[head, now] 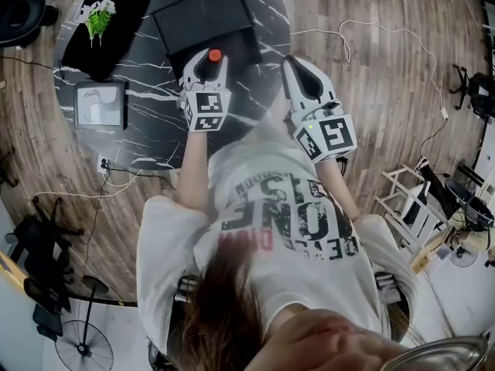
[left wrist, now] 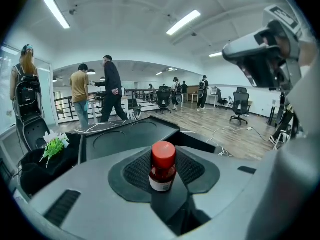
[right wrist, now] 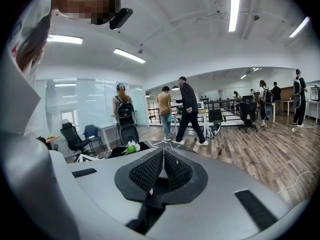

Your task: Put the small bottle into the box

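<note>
Small bottle, red-capped with a pale label, stands upright between the pads of the left gripper, which grasps it low on its body so that the cap rises clear above the jaws. It hangs in the air at the near edge of the box, a flat black case on the round dark marble table. In the left gripper view the box's top face shows two shallow round recesses. Whether that face is a closed lid or an open tray cannot be told from here.

The right gripper is clenched on nothing, its ribbed pads pressed together, and it hangs just beside the left one, over the table's edge and the wooden floor.

The main risk is probably the grip itself. The pads catch a round, smooth body near its base, so the bottle could pivot or slide if the wrist tilts on the way over. If the box is in fact closed, letting go would leave the bottle on top, where it may topple and roll toward the flower sprig or off the table. An early release short of the box's rim would drop it onto the marble.
</note>
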`<state>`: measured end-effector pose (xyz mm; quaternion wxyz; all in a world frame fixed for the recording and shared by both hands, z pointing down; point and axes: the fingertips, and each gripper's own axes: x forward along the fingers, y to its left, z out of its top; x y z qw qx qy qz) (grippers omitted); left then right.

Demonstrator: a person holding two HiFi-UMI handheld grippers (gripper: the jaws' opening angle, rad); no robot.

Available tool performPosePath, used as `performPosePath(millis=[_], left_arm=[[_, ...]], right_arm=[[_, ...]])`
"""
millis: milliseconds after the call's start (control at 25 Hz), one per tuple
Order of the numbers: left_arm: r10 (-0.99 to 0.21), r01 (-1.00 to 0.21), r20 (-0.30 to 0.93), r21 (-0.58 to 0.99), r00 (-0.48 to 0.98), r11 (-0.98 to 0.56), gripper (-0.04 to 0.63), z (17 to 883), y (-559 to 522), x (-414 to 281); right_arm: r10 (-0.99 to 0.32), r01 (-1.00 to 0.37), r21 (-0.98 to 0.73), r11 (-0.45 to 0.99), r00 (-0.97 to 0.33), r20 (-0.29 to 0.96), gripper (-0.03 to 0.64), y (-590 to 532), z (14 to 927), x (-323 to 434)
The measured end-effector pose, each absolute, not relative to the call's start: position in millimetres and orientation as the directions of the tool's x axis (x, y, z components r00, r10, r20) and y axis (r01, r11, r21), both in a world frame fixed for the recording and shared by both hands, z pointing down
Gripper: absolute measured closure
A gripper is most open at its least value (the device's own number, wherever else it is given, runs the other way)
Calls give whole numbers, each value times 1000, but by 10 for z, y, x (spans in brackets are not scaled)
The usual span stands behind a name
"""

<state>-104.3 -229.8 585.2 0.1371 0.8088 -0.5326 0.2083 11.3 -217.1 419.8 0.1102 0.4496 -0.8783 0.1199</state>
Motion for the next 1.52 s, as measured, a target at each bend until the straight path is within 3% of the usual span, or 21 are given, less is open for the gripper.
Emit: performPosePath(millis=[1520], left_arm=[[-789, -917, 508, 2, 345, -399, 456, 5905, -2280, -1035]], right_arm=[[-768, -820, -106, 562, -566, 300, 609, -2092, 4193, 178]])
